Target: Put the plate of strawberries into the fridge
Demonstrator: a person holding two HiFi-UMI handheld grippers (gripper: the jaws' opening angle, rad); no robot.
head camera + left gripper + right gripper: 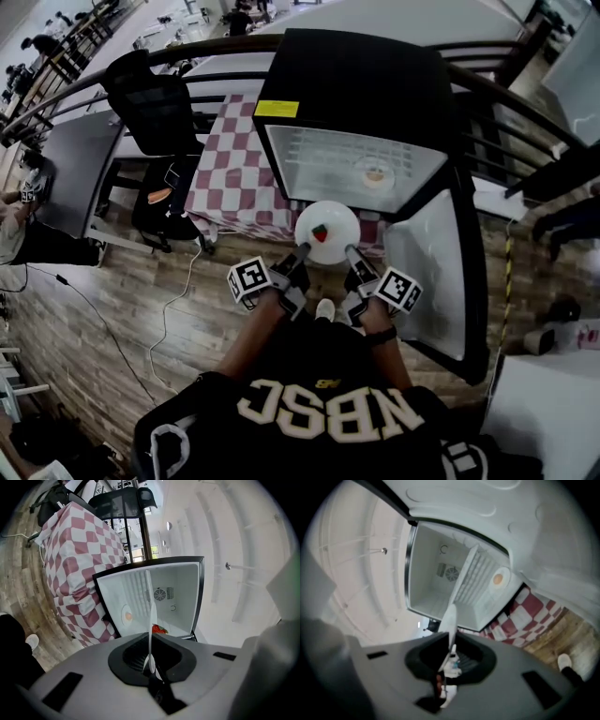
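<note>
A white plate (333, 220) with a red strawberry (321, 232) on it hangs level just in front of the open black fridge (352, 89). My left gripper (302, 251) is shut on the plate's near-left rim, and my right gripper (351, 251) on its near-right rim. In the left gripper view the plate (151, 620) runs edge-on out of the jaws of the left gripper (151, 660), with the strawberry (159, 629) beyond. In the right gripper view the plate (449, 619) stands edge-on in the right gripper (451, 656). Behind it is the lit fridge interior (436, 588).
The fridge door (433, 272) stands open to the right. Inside, a small dish with something orange (375, 173) sits on the wire shelf (328, 164). A red-and-white checked tablecloth (225, 169) covers the table to the left. Further left stands a black chair (150, 103). A white cable (178, 300) trails on the wooden floor.
</note>
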